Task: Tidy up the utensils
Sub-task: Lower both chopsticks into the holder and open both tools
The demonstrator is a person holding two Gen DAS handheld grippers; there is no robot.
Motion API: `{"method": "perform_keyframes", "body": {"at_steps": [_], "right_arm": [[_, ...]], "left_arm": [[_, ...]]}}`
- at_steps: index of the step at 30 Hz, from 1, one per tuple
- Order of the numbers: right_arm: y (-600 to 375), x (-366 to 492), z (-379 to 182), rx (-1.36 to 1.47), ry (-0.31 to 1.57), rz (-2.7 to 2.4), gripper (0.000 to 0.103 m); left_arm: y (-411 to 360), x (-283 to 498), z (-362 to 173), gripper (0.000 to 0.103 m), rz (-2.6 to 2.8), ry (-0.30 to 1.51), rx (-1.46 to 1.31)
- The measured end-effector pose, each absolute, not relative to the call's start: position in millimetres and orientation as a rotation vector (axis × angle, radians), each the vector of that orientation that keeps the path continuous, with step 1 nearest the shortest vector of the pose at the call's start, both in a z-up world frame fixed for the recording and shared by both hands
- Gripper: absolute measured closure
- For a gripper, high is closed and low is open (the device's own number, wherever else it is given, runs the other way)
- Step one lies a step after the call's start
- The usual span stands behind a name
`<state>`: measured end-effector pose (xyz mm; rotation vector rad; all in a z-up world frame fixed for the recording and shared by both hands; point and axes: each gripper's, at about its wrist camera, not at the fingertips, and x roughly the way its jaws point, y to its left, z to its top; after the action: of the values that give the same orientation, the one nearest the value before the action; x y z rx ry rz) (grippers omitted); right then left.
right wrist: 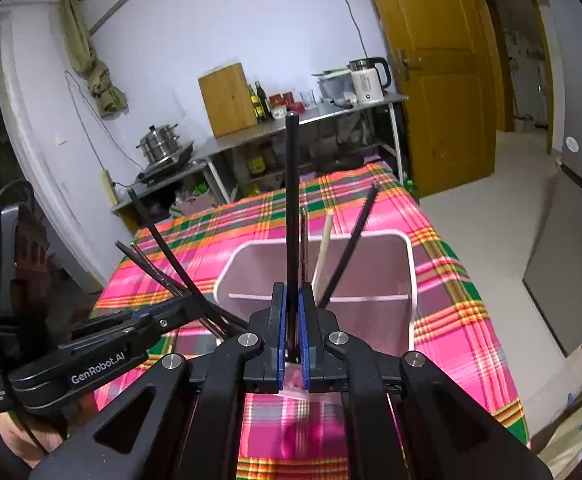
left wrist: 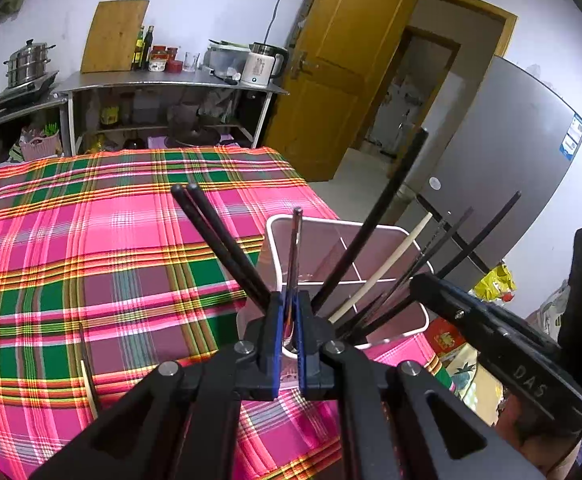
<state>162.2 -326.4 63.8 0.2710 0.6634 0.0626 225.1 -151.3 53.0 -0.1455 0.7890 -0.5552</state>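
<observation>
Here both tools carry chopsticks over the divided white holder, and the coming move turns on how each bundle's long axis lines up with the compartments below.

In the left wrist view, the left tool (left wrist: 289, 330) has its blue pads pressed together on a thin reddish-brown chopstick (left wrist: 294, 248) that rises almost straight up the centre of the frame, while two black chopsticks (left wrist: 219, 240) slant away toward the upper left from the same pinch. The holder (left wrist: 371, 229) lies directly beyond and below the tip, right of centre, resting on the plaid cloth (left wrist: 91, 260) of the tabletop. The right tool (left wrist: 491, 340) enters from the lower right with its own sticks fanned over the holder's right side.

In the right wrist view, the right tool (right wrist: 292, 328) is clamped on a black chopstick (right wrist: 292, 184) standing near-vertical in the frame, with a pale chopstick (right wrist: 323, 248) and another dark one (right wrist: 351, 248) leaning to the right. The white holder (right wrist: 409, 276) sits straight ahead, its divider (right wrist: 367, 299) running across just past the pads. The left tool (right wrist: 143, 320) lies at the lower left.

The sticks' lower ends are hidden behind the pads, so whether they have entered a compartment cannot be told. Both tools look about equally near; each seems to need a drop along its stick's axis.
</observation>
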Motion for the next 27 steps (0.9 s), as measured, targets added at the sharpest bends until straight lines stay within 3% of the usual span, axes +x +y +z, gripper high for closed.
{"method": "perform_keyframes", "body": {"at_steps": [13, 17, 27], "right_arm": [[-329, 162, 50, 0.283, 0.696, 0.064, 0.097], [-332, 162, 49, 0.283, 0.705, 0.055, 0.095], [-334, 146, 55, 0.288, 0.670, 0.054, 0.089]], "left_arm": [[-154, 221, 56, 0.095, -0.547, 0.782, -0.122], [-152, 219, 58, 0.080, -0.541, 0.772, -0.121], [-143, 207, 63, 0.079, -0.542, 0.751, -0.117]]}}
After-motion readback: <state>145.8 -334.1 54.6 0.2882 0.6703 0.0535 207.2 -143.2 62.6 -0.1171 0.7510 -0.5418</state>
